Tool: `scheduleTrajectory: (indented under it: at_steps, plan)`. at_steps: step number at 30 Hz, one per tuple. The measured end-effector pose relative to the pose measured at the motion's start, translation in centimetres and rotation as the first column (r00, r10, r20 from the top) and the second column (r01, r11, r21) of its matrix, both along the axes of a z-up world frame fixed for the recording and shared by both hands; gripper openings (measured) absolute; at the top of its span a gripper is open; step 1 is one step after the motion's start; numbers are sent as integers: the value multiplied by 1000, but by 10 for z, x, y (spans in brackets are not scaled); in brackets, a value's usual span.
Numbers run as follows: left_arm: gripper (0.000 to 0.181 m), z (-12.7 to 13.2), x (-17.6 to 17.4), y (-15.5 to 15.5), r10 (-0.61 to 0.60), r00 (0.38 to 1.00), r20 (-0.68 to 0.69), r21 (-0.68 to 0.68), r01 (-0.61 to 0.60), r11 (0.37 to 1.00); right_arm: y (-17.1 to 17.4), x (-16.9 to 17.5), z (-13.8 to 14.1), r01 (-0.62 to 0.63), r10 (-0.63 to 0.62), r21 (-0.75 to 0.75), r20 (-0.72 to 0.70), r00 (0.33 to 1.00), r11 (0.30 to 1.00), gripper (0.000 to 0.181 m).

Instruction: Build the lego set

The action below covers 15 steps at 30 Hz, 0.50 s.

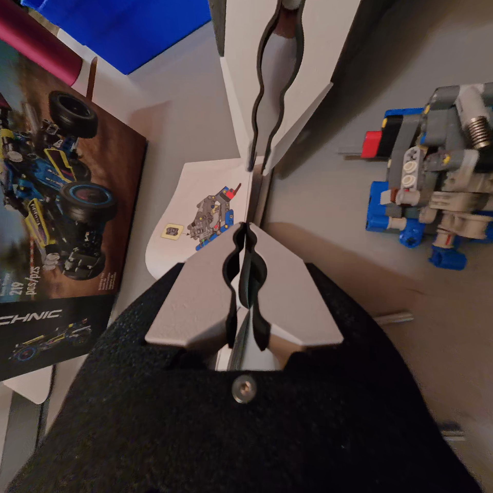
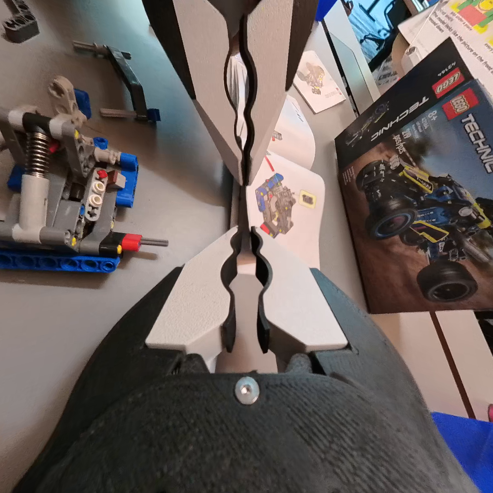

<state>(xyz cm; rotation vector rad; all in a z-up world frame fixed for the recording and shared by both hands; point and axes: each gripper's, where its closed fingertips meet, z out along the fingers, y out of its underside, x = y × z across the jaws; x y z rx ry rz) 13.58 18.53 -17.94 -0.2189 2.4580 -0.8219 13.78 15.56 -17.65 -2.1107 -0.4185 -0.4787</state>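
The open instruction booklet (image 1: 202,213) lies on the grey table, with a drawing of the model on its page; it also shows in the right wrist view (image 2: 293,186). Some of its pages stand upright, edge-on, between the two grippers. My left gripper (image 1: 244,226) is shut on the near edge of those pages. My right gripper (image 2: 244,233) faces it and is closed on the same pages from the other side. The part-built grey and blue model (image 1: 432,181) with a spring stands on the table to the side (image 2: 66,200), apart from both grippers.
The set's box (image 1: 61,200) lies flat beside the booklet (image 2: 416,200). A black beam on grey axles (image 2: 128,77), another black piece (image 2: 20,24) and a loose grey axle (image 1: 394,318) lie on the table. A small leaflet (image 2: 317,82) lies farther back. My two grippers' fingertips are within a few centimetres of each other.
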Motion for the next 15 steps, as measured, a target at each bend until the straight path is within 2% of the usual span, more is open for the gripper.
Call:
scheduleTrajectory:
  at_steps: [9,13,15]
  plan:
    - [0,12,11,12,44,994,103,41,-48,998,-16,34,-9,212,-213,-70,-2,977,975,0]
    - [0,12,8,8,33,995,91,27,-36,999,-3,35,-1,219,-218,28,-16,976,975,0]
    - [0,9,6,7,24,997,80,39,-27,999,3,39,-4,234,-235,21,11,972,972,0]
